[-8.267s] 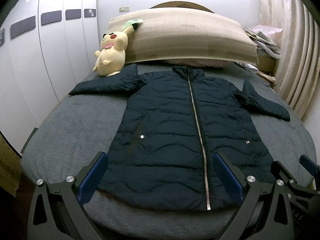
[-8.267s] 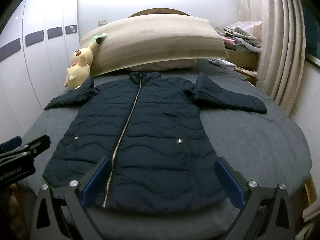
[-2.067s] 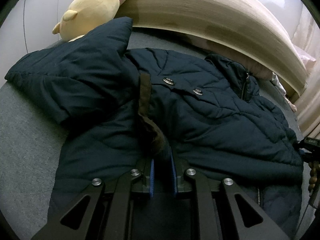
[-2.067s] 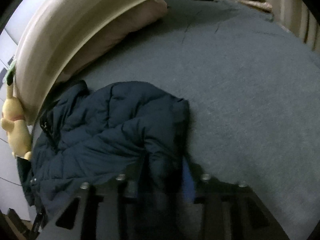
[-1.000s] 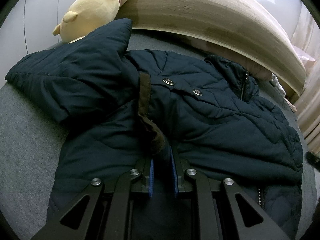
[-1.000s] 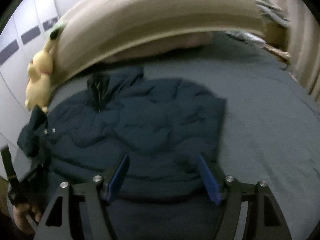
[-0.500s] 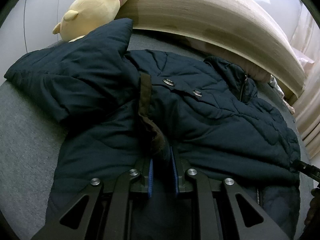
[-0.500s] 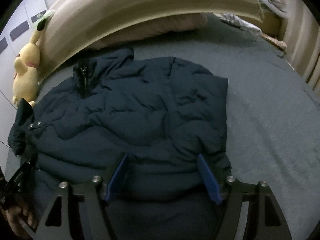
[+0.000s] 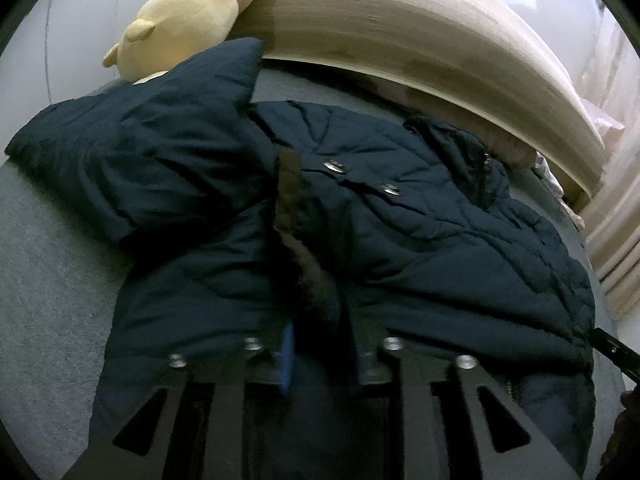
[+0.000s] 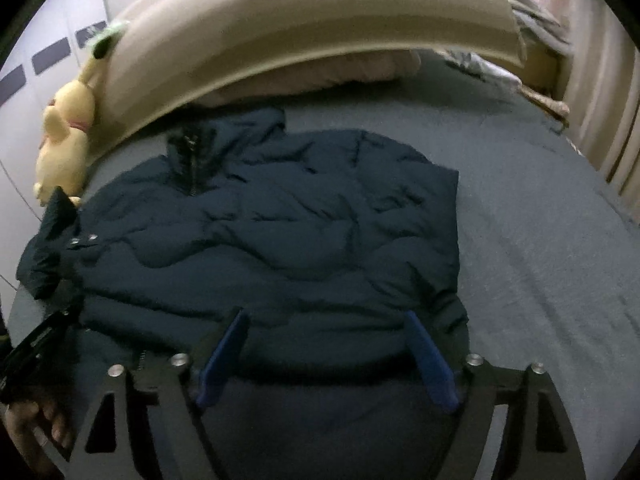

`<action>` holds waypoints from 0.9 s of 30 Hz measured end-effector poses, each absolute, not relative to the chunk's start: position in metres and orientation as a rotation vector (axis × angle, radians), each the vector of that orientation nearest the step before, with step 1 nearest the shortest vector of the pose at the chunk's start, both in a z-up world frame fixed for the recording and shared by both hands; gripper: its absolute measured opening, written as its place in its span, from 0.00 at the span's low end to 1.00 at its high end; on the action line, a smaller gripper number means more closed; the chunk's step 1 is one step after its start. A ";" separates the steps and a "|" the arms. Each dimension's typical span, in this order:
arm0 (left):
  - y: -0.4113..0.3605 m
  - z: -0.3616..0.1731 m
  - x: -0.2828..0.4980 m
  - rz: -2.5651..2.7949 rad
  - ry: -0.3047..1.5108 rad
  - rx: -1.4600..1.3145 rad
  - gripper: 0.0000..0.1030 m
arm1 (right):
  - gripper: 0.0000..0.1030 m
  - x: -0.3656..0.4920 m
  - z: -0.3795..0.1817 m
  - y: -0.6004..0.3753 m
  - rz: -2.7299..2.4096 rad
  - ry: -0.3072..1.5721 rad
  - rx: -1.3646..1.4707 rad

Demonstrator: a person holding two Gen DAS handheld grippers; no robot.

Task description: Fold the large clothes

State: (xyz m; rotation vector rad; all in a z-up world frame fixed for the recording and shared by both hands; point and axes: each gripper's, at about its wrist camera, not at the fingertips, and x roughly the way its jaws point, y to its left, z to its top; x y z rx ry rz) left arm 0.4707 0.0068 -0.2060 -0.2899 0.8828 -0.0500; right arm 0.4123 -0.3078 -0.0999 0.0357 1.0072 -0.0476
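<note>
- Dark navy quilted jacket [image 10: 280,240] lies on the grey bed [image 10: 540,280], hem end doubled up over the body; collar and zip toward the headboard [image 10: 312,40].
- One sleeve [image 9: 132,160] spread out to the left in the left wrist view, its cuff end just beside the yellow plush toy [image 9: 188,12].
- Brown-lined hem edge [image 9: 290,200] runs up the middle of that view; two metal snaps [image 9: 334,166] beside it.
- Left hand-held gripper [image 9: 322,360]: jaws have just been opening, now slightly apart, with the brown-edged fold between them; whether the pads press on it cannot be told.
- Right hand-held gripper [image 10: 328,356]: jaws have just been widening, now standing well apart above the folded edge of the jacket, blue pads [image 10: 430,360] clear of the fabric, nothing gripped.
- A person's hand [image 10: 30,424] on the left tool shows at the lower left of the right wrist view.
</note>
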 end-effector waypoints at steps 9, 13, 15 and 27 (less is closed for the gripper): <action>0.119 -0.144 0.455 -0.087 0.813 -0.571 0.81 | 0.87 0.367 -0.092 -0.344 -0.100 0.929 0.059; 0.236 -0.157 0.462 0.090 0.760 -0.830 0.81 | 0.93 0.344 -0.084 -0.385 -0.174 0.887 0.143; 0.281 -0.166 0.467 0.179 0.740 -0.910 0.81 | 0.93 0.335 -0.083 -0.401 -0.202 0.880 0.177; 0.353 -0.210 0.527 0.350 0.851 -0.992 0.12 | 0.93 0.283 -0.092 -0.457 -0.349 0.906 0.258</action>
